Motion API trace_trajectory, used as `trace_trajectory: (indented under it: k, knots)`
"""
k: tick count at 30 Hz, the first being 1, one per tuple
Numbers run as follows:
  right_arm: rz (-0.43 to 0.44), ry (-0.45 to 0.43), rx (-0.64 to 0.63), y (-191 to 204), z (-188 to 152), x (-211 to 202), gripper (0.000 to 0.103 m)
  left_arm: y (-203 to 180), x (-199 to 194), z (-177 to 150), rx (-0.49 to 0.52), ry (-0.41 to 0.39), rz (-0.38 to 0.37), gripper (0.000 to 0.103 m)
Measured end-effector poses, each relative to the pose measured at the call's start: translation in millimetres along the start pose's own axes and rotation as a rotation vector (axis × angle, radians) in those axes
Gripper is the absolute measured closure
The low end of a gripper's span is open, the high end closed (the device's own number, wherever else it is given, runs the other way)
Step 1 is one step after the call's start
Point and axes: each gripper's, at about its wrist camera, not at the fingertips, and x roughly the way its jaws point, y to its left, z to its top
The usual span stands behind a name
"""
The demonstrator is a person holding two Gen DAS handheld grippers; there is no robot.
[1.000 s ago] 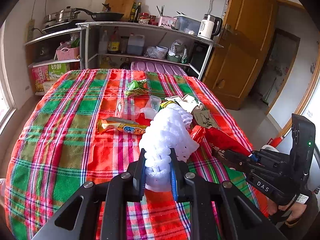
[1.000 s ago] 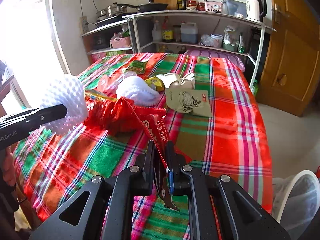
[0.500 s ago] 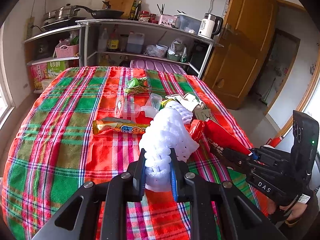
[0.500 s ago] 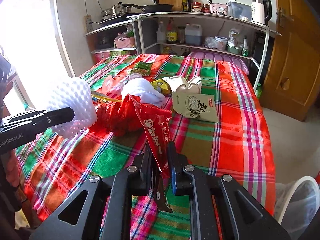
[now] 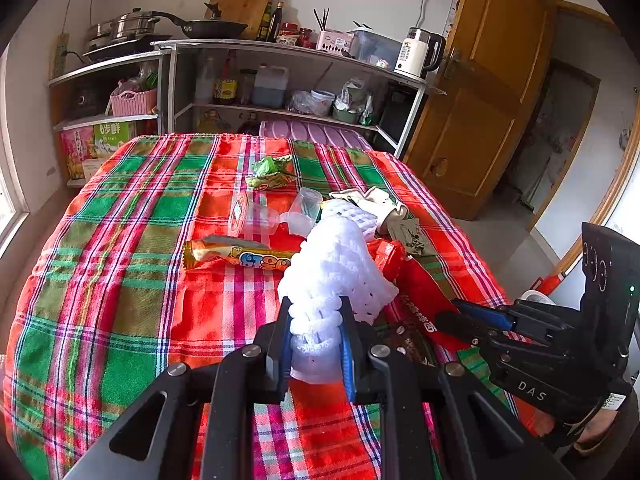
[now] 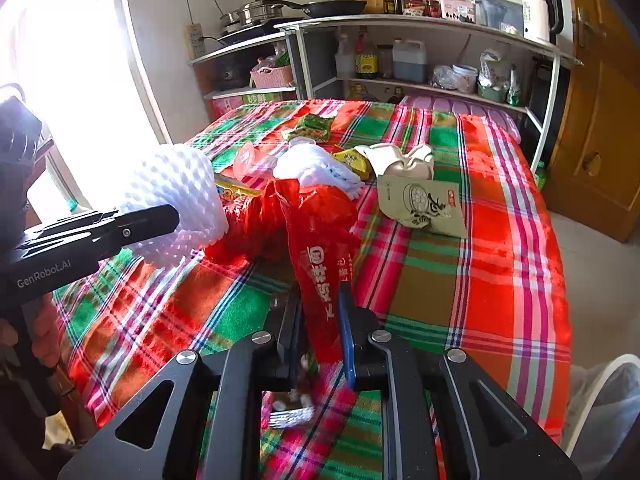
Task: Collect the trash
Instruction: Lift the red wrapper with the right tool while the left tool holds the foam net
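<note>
My left gripper (image 5: 315, 310) is shut on a white foam fruit net (image 5: 332, 264), held just above the plaid tablecloth (image 5: 120, 280). The same net (image 6: 176, 192) shows at the left of the right wrist view. My right gripper (image 6: 320, 304) has a red snack bag (image 6: 316, 232) standing up between its jaws. Those jaws are opening, and the pads still touch the bag. The bag's lower end is blurred below the fingers. In the left wrist view the right gripper (image 5: 448, 320) sits to the right of the net, with the red bag (image 5: 424, 292) at its tips.
More litter lies mid-table: an orange candy wrapper (image 5: 236, 256), clear plastic cups (image 5: 256, 216), a green packet (image 5: 268, 176), a beige paper bag (image 6: 424, 200) and another foam net (image 6: 316, 164). A white-rimmed bin (image 6: 600, 392) stands off the table's right corner. Shelving lines the far wall.
The red bag has been drawn up and now stands more upright between the right jaws, which have spread a little. The left gripper and its net have stayed put.
</note>
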Motion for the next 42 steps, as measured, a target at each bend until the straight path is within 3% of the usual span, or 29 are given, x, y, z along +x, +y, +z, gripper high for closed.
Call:
trace_trajectory:
  k: [9,11,14,25,30,31,33,35,36,38,42]
  knots:
    - [-0.034,0.024,0.007,0,2,10,0.084,-1,0,0,-0.002,0.004,-0.002,0.083]
    - [-0.028,0.02,0.002,1,2,9,0.099,-1,1,0,-0.001,0.006,0.0,0.083]
    - [-0.041,0.014,-0.011,5,2,6,0.101,-1,1,2,-0.006,0.006,0.0,0.083]
    - [-0.028,-0.09,0.023,-3,3,-43,0.102,-28,-13,7,0.049,-0.016,-0.017,0.083]
    - [-0.008,-0.06,-0.008,-4,-6,-44,0.101,-33,-16,5,0.045,-0.022,-0.014,0.083]
    - [0.009,-0.057,0.001,-6,-8,-42,0.097,-32,-17,5,0.042,-0.024,-0.009,0.083]
    - [0.067,-0.045,0.051,-12,-11,-39,0.079,-30,-18,4,0.032,-0.025,-0.002,0.083]
    - [0.118,-0.048,0.096,-16,-12,-36,0.047,-28,-19,3,0.029,-0.026,-0.002,0.083]
    - [0.172,-0.04,0.133,-20,-12,-33,0.042,-27,-19,3,0.031,-0.024,-0.002,0.083]
    - [0.186,-0.016,0.167,-23,-12,-24,0.041,-26,-18,2,0.031,-0.021,-0.005,0.083]
    - [0.119,0.061,0.146,-14,-11,1,0.043,-22,-14,-1,0.022,-0.008,-0.012,0.083]
